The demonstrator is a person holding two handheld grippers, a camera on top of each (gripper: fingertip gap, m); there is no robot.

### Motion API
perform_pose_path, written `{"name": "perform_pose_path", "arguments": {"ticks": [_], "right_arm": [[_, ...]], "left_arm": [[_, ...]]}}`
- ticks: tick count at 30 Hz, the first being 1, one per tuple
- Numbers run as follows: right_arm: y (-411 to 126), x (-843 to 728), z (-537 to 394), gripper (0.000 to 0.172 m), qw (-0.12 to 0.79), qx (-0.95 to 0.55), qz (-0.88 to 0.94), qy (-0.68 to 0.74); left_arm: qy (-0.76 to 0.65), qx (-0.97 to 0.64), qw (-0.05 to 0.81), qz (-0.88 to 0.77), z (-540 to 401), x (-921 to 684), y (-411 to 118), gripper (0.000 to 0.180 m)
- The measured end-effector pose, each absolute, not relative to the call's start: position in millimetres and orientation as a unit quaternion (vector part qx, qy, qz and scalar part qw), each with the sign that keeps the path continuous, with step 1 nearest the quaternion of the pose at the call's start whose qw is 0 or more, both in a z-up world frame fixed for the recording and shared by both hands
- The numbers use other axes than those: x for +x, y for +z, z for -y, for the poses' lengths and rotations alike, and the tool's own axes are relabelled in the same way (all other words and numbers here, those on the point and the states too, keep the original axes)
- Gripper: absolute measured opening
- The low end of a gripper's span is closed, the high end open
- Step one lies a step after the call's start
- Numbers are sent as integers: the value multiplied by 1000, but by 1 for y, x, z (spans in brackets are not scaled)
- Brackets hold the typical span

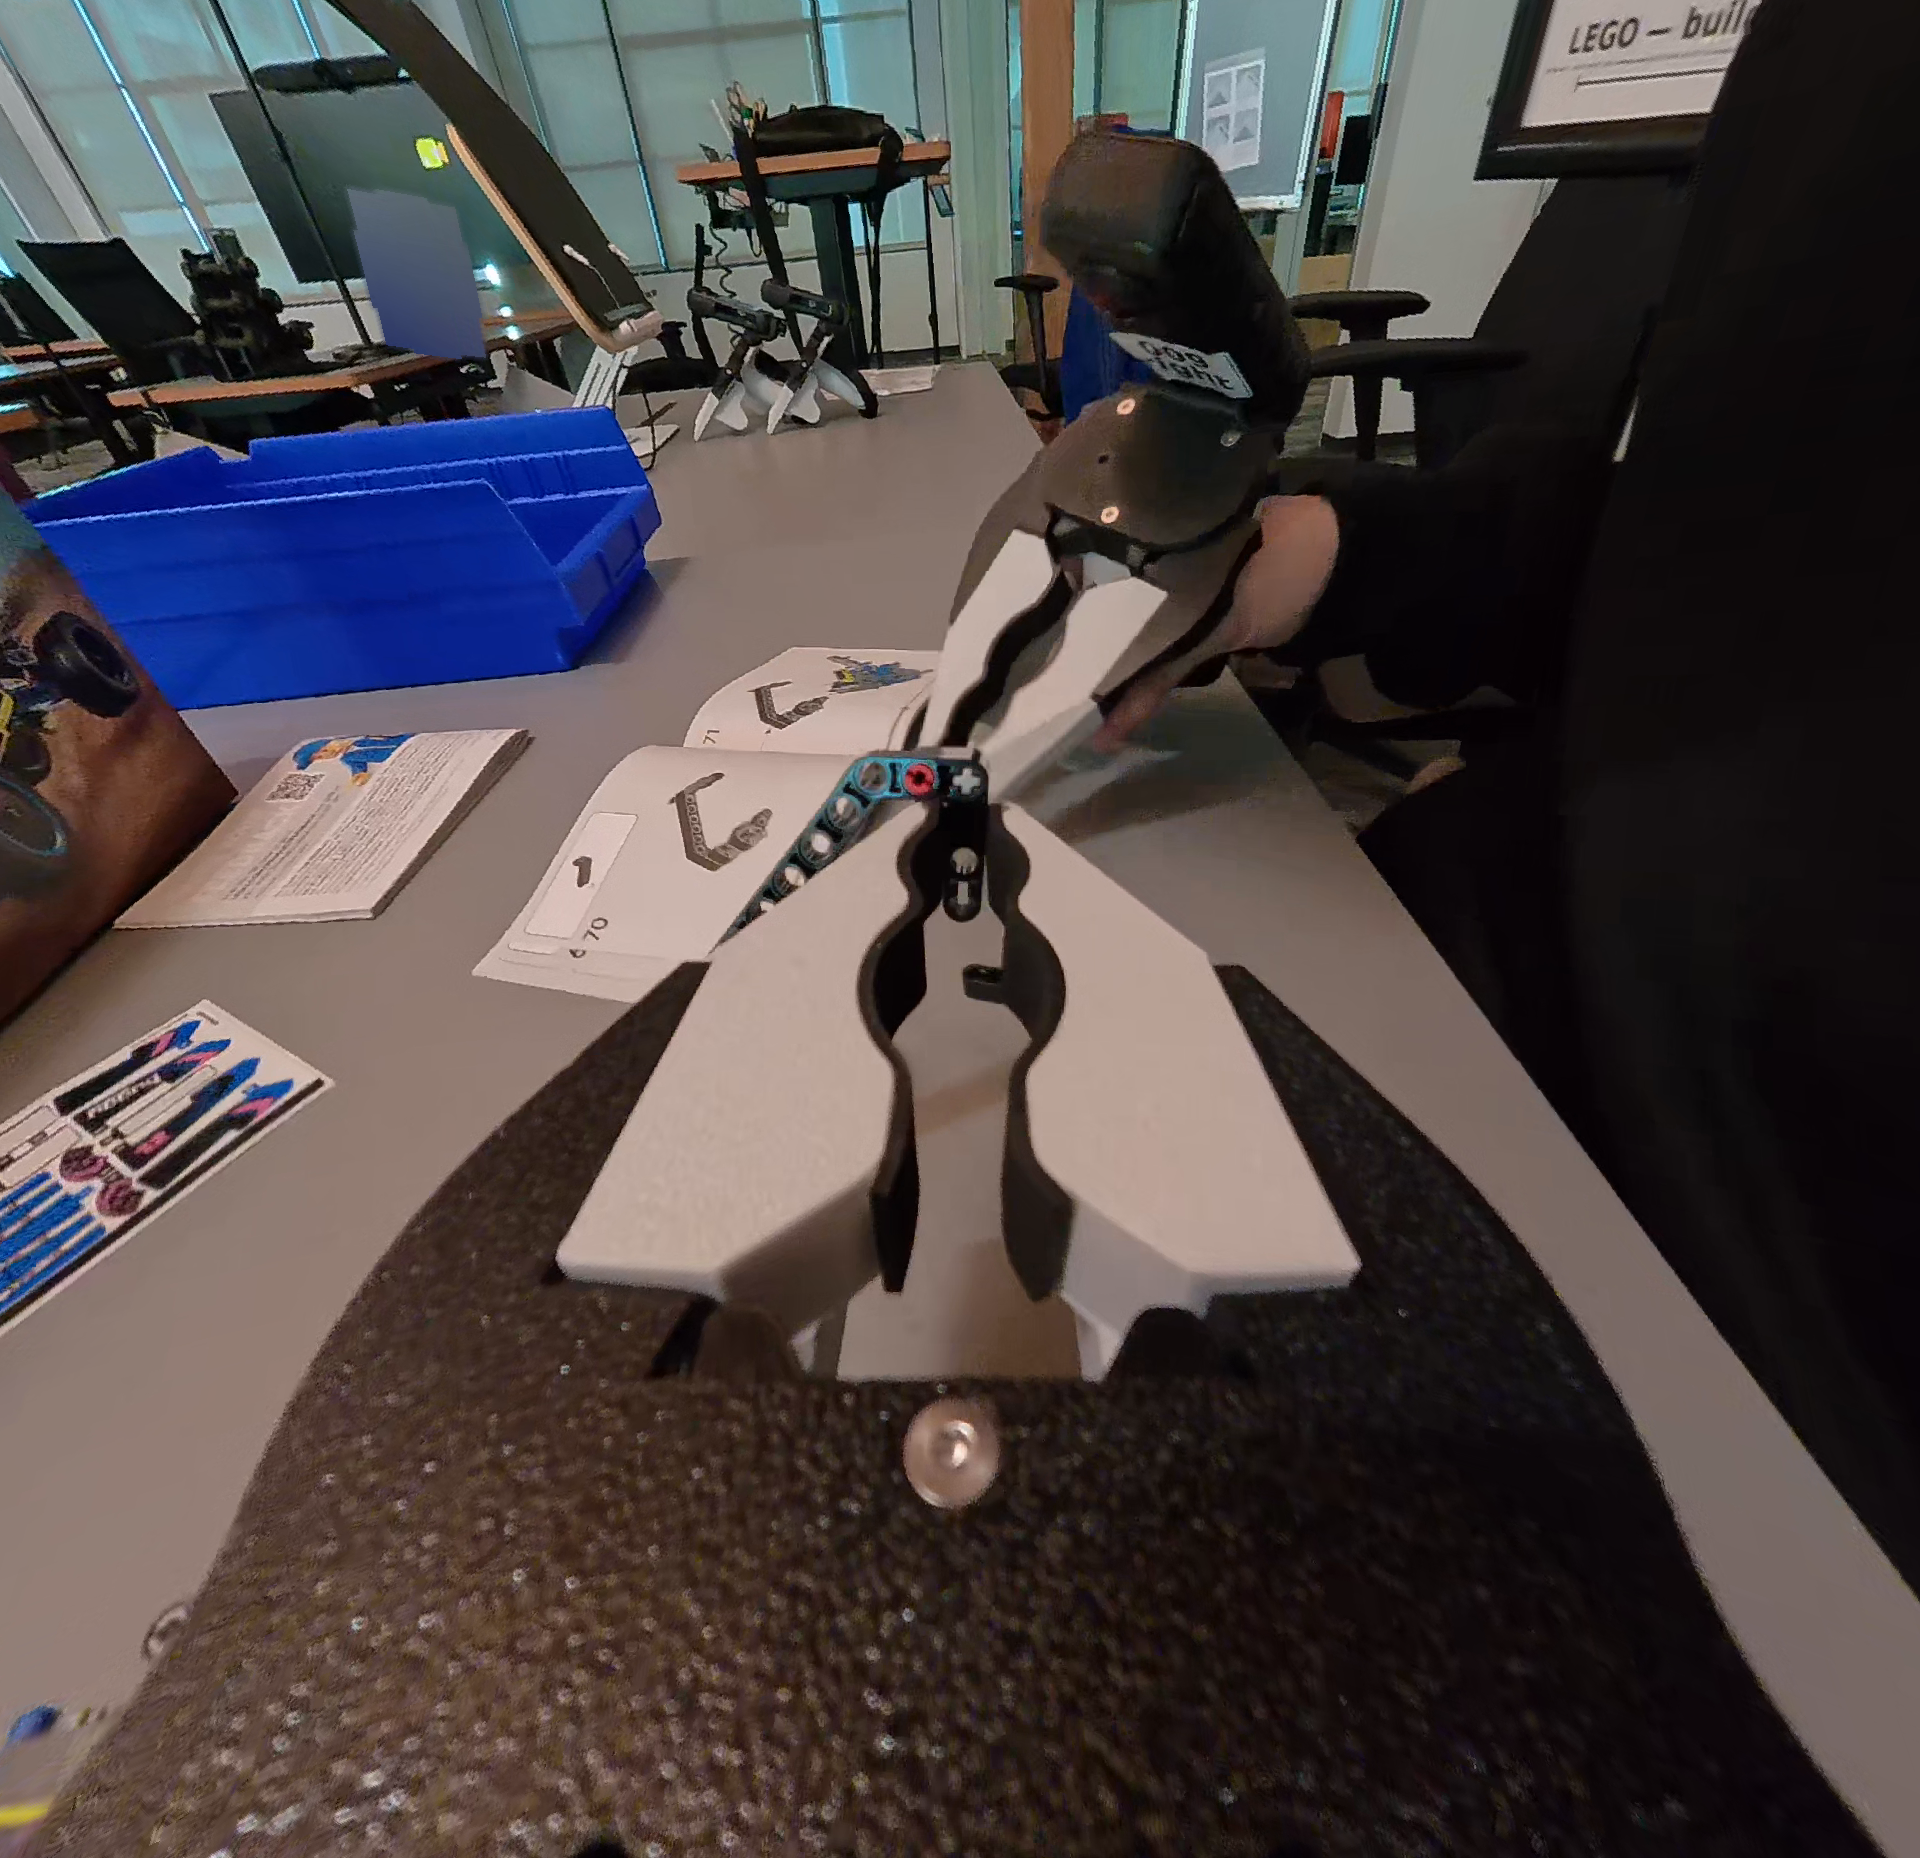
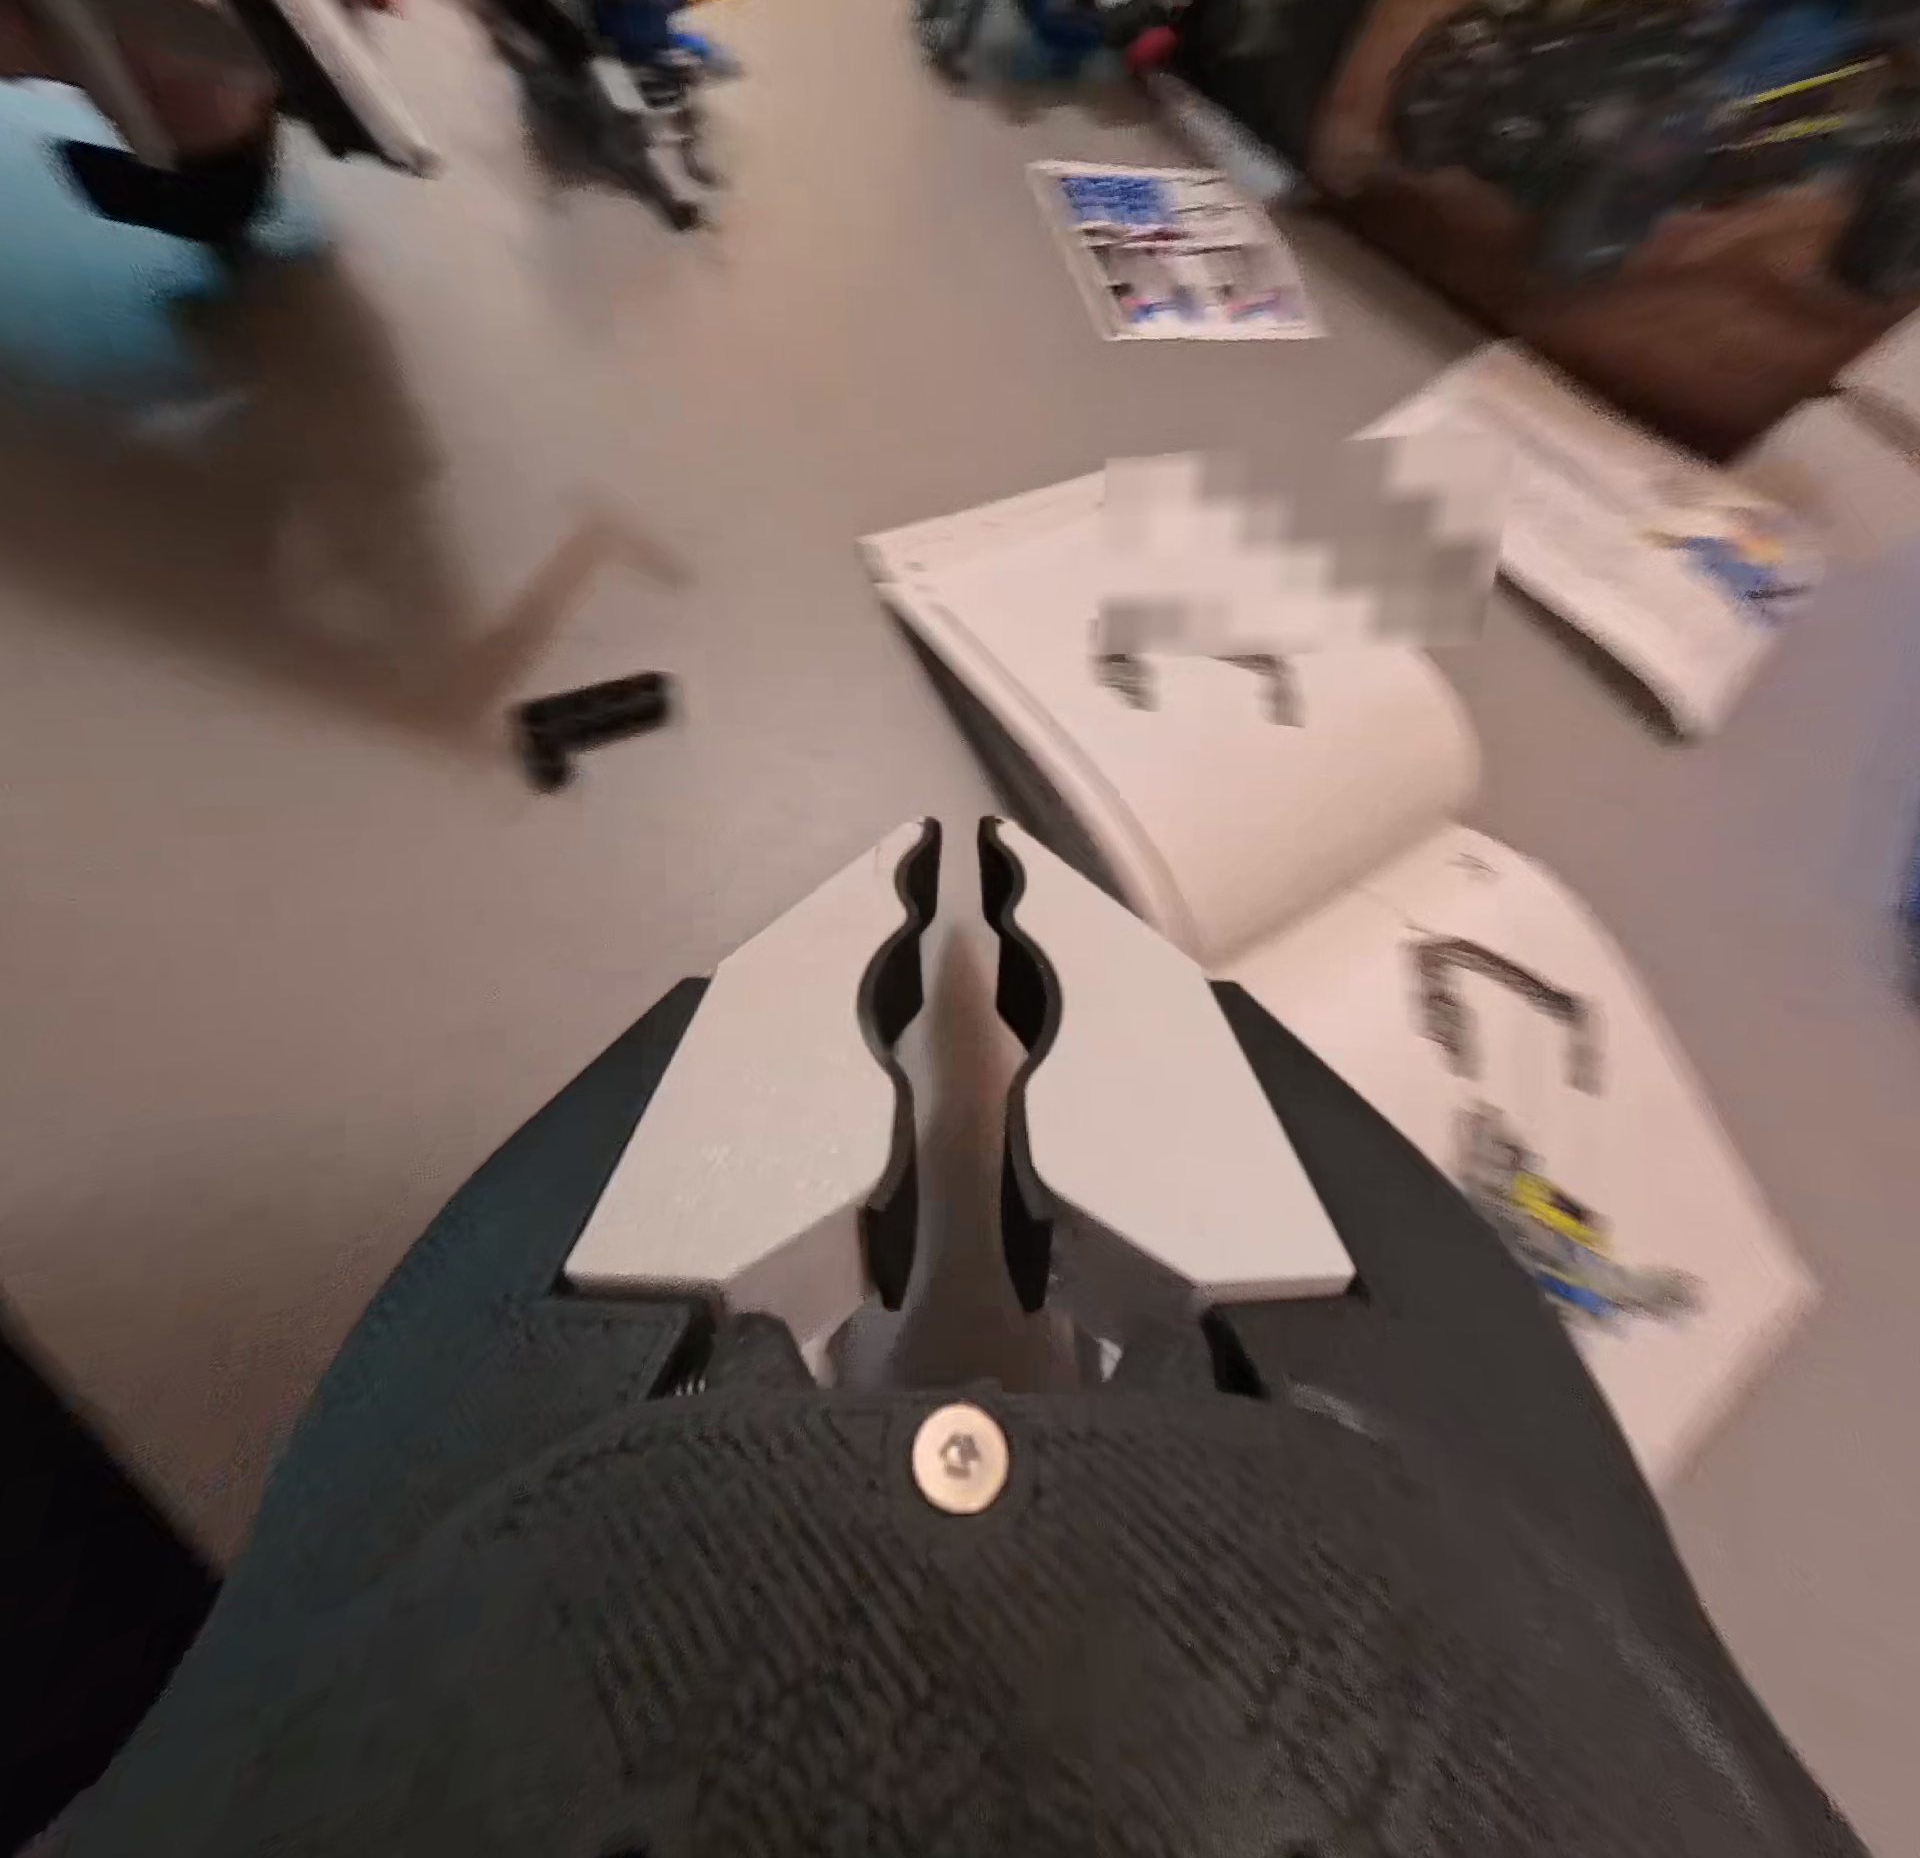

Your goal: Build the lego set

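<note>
In the left wrist view my left gripper [image 1: 961, 821] is shut on a black holed beam [image 1: 964, 863] held above the grey table [image 1: 436, 977]. That beam is joined by a red pin [image 1: 916, 778] to a teal angled beam [image 1: 831, 842] that sticks out to the left. My right gripper [image 1: 971, 743] hovers just beyond the joint, a hand behind it. In the blurred right wrist view its fingertips [image 2: 959, 826] stand slightly apart with only table between them. A small black L-shaped piece [image 2: 592, 722] lies on the table ahead of it to the left.
An open instruction booklet [image 1: 644, 852] lies under the grippers, also in the right wrist view [image 2: 1247, 769]. A closed booklet [image 1: 332, 821], a sticker sheet [image 1: 135, 1133], a blue bin [image 1: 343, 551] and a picture box [image 1: 73, 769] lie to the left. The table edge runs along the right. Some 12 centimeters of space lies between my two pairs of fingers. My right tips are roughly 7 centimeters from the small black L-shaped piece [image 2: 592, 722].
</note>
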State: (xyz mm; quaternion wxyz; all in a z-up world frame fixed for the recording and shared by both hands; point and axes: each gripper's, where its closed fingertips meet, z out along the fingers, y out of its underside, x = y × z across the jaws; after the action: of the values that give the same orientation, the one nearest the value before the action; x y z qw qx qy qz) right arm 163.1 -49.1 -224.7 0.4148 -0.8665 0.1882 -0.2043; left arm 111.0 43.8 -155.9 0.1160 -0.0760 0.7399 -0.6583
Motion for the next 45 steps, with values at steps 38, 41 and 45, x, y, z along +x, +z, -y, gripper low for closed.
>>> {"name": "perform_pose_path", "arguments": {"ticks": [38,41,45], "right_arm": [[-240,234,59,0,370,-856,56,-356],[-240,234,59,0,371,-856,56,-356],[-239,234,59,0,370,-855,56,-358]], "left_arm": [[-675,-149,117,-713,-10,202,-152,4],[-677,-148,111,-712,-10,201,-152,4],[-669,-148,105,-720,-8,201,-155,4]]}}
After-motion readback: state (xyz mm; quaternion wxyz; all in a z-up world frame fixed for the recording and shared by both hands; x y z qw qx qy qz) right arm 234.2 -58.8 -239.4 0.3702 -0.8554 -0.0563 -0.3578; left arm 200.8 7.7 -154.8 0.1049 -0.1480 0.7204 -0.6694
